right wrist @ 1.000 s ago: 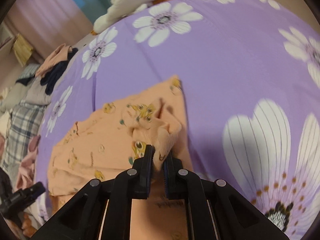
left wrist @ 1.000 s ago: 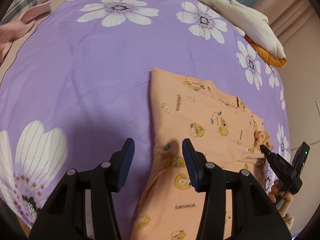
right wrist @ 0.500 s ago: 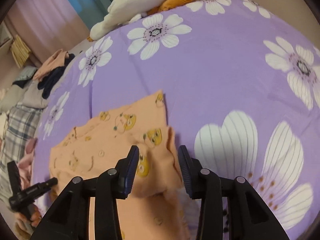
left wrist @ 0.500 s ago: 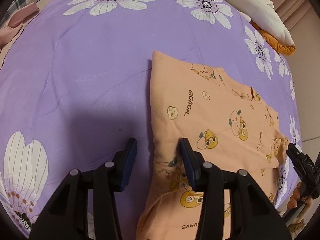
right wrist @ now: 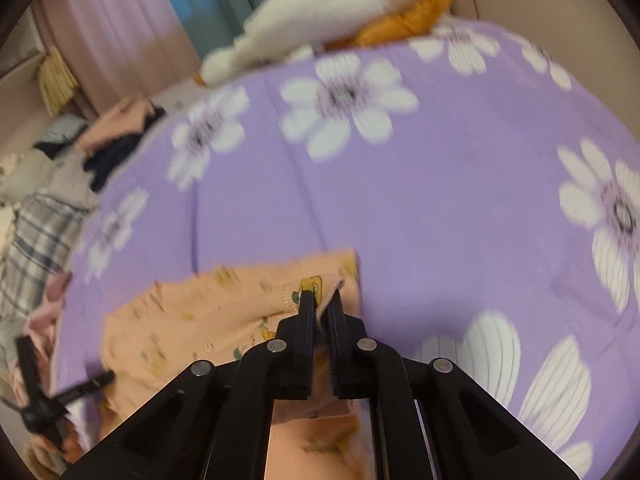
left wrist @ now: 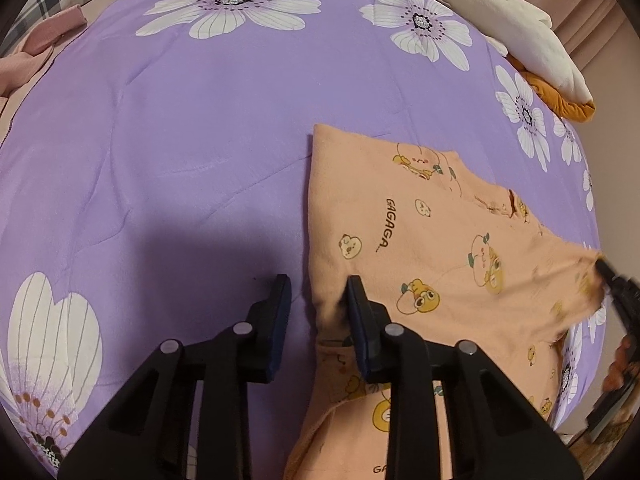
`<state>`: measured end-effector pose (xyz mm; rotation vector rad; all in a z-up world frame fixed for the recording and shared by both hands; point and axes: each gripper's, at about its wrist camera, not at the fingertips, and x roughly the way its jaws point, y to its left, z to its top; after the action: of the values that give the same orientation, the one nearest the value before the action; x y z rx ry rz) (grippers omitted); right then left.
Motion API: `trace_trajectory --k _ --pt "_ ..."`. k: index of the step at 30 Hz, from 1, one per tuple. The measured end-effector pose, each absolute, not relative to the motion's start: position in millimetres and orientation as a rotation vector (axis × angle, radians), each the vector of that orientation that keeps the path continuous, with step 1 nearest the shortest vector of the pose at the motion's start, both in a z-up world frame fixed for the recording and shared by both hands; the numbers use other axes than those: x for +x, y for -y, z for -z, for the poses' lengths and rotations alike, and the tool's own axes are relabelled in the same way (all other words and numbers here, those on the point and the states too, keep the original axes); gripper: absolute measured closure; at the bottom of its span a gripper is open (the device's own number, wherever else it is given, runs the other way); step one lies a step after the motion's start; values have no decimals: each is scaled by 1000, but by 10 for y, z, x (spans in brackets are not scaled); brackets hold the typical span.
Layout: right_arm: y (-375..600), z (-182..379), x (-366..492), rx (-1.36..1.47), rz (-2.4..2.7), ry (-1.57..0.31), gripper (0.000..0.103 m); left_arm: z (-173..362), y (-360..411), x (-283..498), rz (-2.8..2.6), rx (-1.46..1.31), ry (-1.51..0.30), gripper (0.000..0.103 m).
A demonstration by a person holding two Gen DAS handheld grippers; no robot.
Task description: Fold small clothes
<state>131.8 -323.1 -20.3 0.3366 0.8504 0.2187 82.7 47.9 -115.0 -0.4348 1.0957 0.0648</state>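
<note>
One purple flower-print duvet (left wrist: 192, 128) fills both views, spread over a bed; cream and orange plush toy (left wrist: 516, 28) lies at its far edge, plaid fabric (right wrist: 36, 240) and a heap of loose clothes (right wrist: 112, 136) lie off one side; right wrist view is motion-blurred. Peach cartoon-print garment (left wrist: 420, 248) lies on the duvet, partly folded, "GAGAGA" printed on it; left edge flat, right corner lifted off the bedding. Left gripper (left wrist: 318, 300) stands partly open, jaws have just been closing; its right finger sits on the garment's left edge, left finger over bare duvet, cloth edge between them, pads not pressing it. Right gripper (right wrist: 322, 306) is clamped tight on the garment's corner, thin cloth edge pinched between the pads, having just opened and closed again; its black tip shows at the lifted corner in the left wrist view.
</note>
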Motion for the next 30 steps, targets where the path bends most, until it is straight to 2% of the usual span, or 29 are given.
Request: trace_trajectory --k 4,9,12,14,16,20,27,28,30 --pt "3211 223 1421 333 -222 -842 96 1157 -479 831 -63 -433 -1093 74" --pt "3131 806 1536 221 -121 -999 95 1153 -477 831 -58 -425 -1096 73" --pt "3180 819 1474 228 -125 -992 94 1136 -460 822 -55 -410 -1092 73" --pt "3224 688 1427 216 -104 -974 78 1105 -440 789 -60 -397 -1087 73" --pt "3253 530 1369 202 -111 -927 69 1048 -418 746 -53 -397 -1077 78" --pt "3163 359 1262 212 -258 -874 47 893 -357 606 2 -413 -1021 76" --pt "2784 874 1329 72 -347 -904 46 1059 -260 535 -20 -387 -1079 76" --pt "2761 879 1317 41 -350 -877 44 1099 -277 524 -17 -405 -1090 75" --pt "2739 886 1300 11 -381 -858 30 1138 -302 512 -18 -432 -1092 74"
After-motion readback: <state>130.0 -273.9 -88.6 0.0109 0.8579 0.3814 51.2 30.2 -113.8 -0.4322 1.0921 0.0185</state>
